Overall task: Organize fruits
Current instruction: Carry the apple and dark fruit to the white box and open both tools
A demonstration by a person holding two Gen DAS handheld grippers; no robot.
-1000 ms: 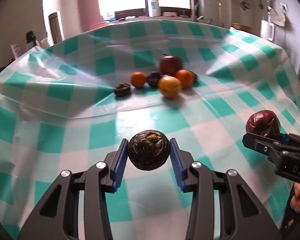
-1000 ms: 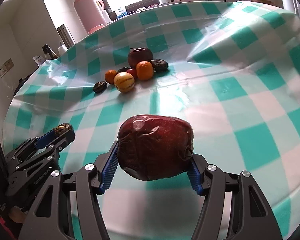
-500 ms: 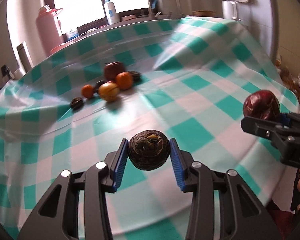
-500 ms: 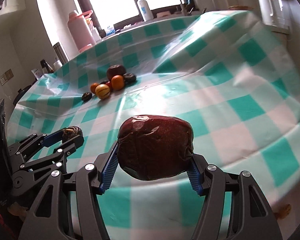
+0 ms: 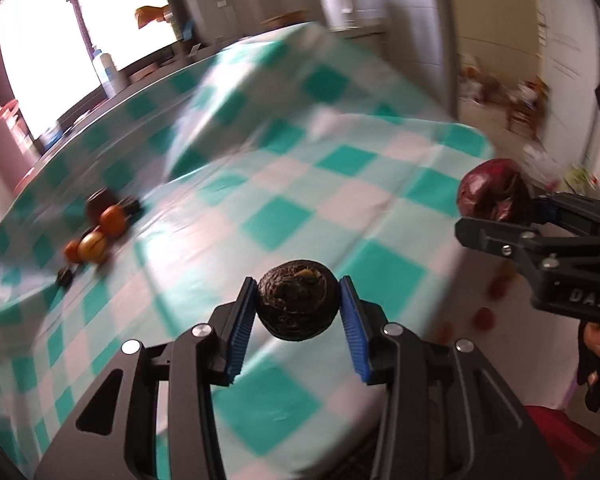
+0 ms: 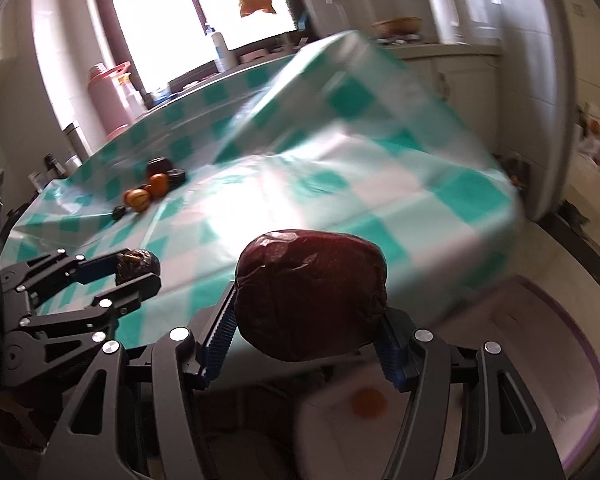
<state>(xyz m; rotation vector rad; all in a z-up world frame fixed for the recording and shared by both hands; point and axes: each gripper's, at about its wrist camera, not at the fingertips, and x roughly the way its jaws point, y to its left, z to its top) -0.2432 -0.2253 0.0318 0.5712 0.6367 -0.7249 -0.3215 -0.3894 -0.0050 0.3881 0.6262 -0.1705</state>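
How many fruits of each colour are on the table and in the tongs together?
Orange fruit: 2
Yellow fruit: 1
Dark red fruit: 2, one in the right tongs
Blackish fruit: 3, one in the left tongs
Total: 8; blur may hide more.

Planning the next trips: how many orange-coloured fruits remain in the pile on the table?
2 clearly: one orange beside the dark fruit at the pile's back, another at its left end. Blur may hide more.
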